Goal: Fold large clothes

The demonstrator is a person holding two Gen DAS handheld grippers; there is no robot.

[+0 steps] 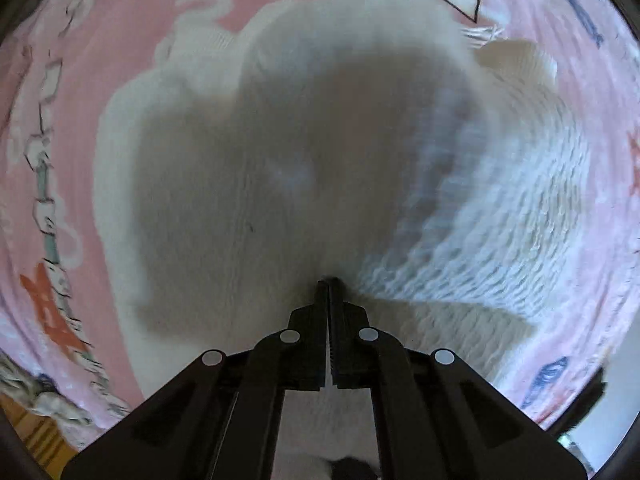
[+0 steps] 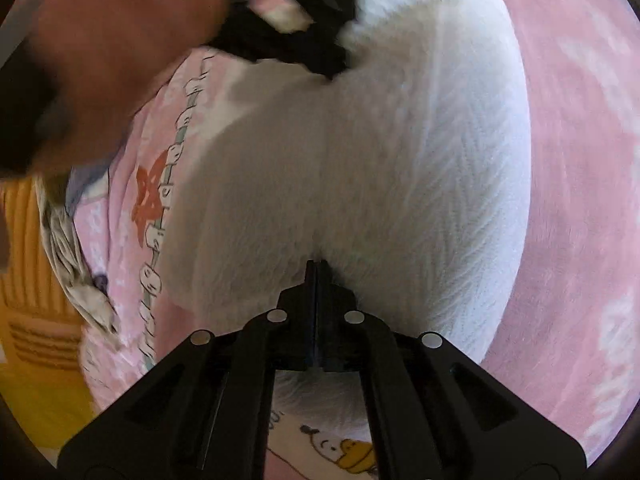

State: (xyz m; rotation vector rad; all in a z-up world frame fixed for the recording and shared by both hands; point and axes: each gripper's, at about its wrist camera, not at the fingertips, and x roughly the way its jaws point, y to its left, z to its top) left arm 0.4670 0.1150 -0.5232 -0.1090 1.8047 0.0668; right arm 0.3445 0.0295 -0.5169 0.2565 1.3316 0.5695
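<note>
The left gripper point(image 1: 329, 280) is clenched on the white sweater point(image 1: 304, 152), as is the right gripper point(image 2: 316, 264). The sweater spreads from both toward twelve o'clock over a pink blanket point(image 2: 580, 160). A hand point(image 2: 112, 48) blurs at ten o'clock in the right view.

garment: white knit sweater point(image 1: 500, 184) | state: bunched, partly lifted | location: on pink sheet point(image 1: 120, 40)

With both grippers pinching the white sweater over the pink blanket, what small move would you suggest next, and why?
Probably carry the pinched edge across and lay it flat: the left gripper and right gripper are both shut on the white sweater, which looks only part-folded.
</note>
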